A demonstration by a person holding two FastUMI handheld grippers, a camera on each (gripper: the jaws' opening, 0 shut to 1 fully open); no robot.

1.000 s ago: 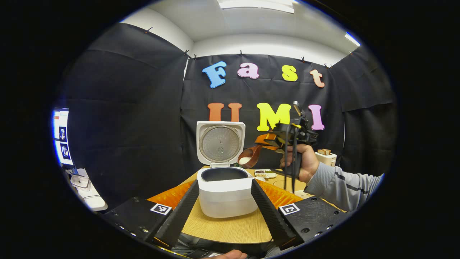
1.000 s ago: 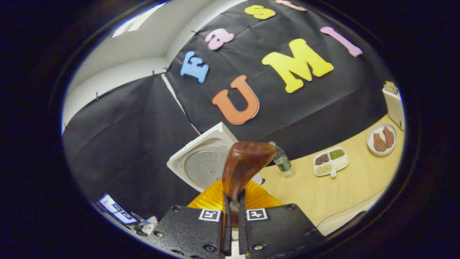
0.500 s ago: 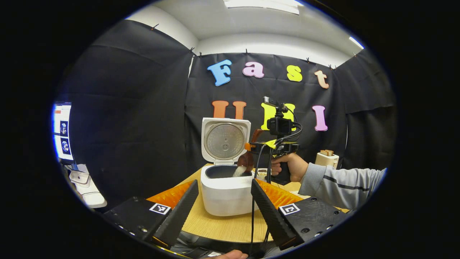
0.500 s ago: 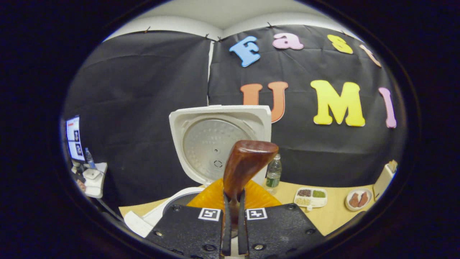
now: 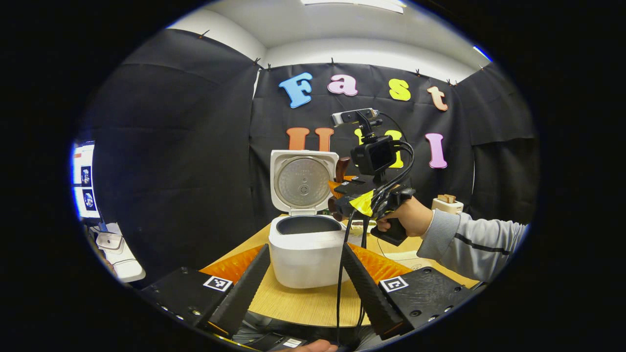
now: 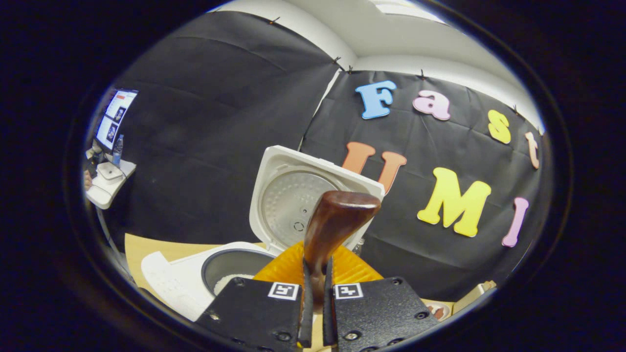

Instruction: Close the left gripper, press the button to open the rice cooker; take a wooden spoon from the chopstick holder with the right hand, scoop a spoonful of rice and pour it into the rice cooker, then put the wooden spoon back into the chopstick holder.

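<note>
spoon gripped by its handle, rice in the pot, holder still to reach

the right gripper (image 6: 315, 313) has its two fingers drawn nearly together, both pressing on the handle of the wooden spoon (image 6: 332, 227), which stands up out of the grip with its bowl end topmost. in the left gripper view the same tool (image 5: 341, 170) peeks up beside the raised lid, held just beside and above the rice cooker (image 5: 305, 249). the spoon looks stiff, light and smooth-varnished, so it would likely twist in the pinch if swung fast; the low hold on the narrow handle seems sound for carrying but leaves the heavier bowl end free to lever. a steady, upright carry back to the chopstick holder looks wise. the pale upright pot at the far right (image 5: 445, 205) may be that holder, though it is too small to be sure.

the left gripper (image 5: 305, 281) hangs wide open with nothing between its fingers, the cooker framed in the gap but apart from them.

the cooker's lid stands fully open, and white rice lies in the dark inner pot (image 6: 230, 271). it sits on a pale wooden table (image 5: 313, 305). black cloth walls the booth on all sides under a white ceiling, and a lit screen (image 5: 84, 181) stands off to the left above a small white stand. cables dangle from the right gripper across the table's front.
</note>
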